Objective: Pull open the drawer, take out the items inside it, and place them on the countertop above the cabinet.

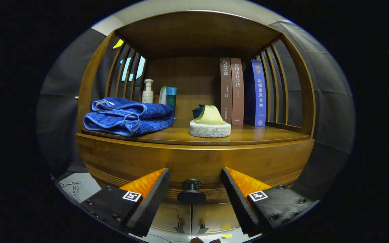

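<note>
Both fingers (147, 202) of the gripper (194, 197) are spread wide apart, gripping nothing, with the black drawer knob (191, 193) sitting right between them, slightly ahead. So the drawer (194, 162) looks closed to me, and whatever's inside is hidden. Past that is the countertop (248, 135) with a folded blue towel (128, 116), a yellow-topped scrubber pad (210, 125), some bottles (148, 91) and books (237, 91) at the back. My worry: the knob's small and round, so if the fingers close off-centre they could slip off during the pull. Also that countertop's crowded, so placing items later might knock the scrubber pad or towel.
</note>
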Tool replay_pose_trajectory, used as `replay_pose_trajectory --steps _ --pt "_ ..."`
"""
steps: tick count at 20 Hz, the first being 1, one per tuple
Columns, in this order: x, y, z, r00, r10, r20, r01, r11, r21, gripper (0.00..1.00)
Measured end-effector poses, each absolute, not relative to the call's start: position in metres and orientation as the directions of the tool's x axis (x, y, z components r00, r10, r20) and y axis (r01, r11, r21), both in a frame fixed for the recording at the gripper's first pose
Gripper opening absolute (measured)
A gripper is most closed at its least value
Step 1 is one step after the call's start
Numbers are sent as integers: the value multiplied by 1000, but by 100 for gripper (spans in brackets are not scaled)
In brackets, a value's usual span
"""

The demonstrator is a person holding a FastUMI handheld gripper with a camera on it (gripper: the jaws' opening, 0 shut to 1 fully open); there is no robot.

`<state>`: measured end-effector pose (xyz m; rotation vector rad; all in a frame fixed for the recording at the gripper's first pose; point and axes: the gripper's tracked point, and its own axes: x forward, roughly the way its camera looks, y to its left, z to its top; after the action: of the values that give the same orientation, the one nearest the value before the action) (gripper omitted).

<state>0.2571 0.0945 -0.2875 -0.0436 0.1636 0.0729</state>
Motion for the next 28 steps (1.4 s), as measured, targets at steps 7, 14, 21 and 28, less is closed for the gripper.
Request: replay_pose_trajectory --steps 7,14,21,28 --pt "254 105 -284 979 110 -171 -112 994 3 99" --pt "203 102 -213 980 146 -132 -157 985 -73 99" --pt "165 95 -99 990 126 -70 -130 990 -57 99" --pt "126 89 -38 994 100 -34 -102 994 -47 98"
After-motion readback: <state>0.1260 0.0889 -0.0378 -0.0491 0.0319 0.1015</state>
